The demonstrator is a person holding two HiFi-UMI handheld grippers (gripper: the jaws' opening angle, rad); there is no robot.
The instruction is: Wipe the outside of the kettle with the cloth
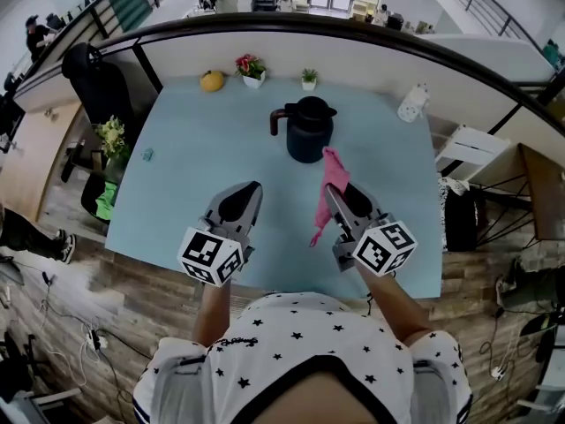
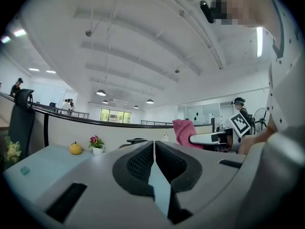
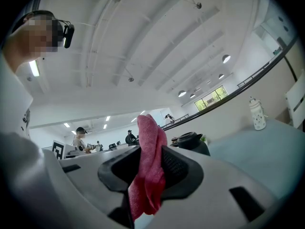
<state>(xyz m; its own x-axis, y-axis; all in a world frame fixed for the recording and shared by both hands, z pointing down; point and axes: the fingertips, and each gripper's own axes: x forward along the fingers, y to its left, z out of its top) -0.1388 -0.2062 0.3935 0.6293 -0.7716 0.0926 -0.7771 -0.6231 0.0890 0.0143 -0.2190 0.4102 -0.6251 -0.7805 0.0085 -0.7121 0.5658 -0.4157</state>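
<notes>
The light blue table (image 1: 177,175) carries a black kettle (image 1: 309,129), upright on its far half with the handle toward the left in the head view. The right gripper (image 1: 337,193) hangs just short of the kettle, its jaws pinching a pink cloth (image 1: 331,177). The cloth's upper end reaches the kettle's lower right side, though contact cannot be told. The left gripper (image 1: 251,187) hovers beside it, jaws pressed together on nothing. Along the far edge sit a white bottle (image 1: 412,102), a potted flower (image 1: 252,67), a yellow fruit (image 1: 212,80) and a small green plant (image 1: 309,78).
</notes>
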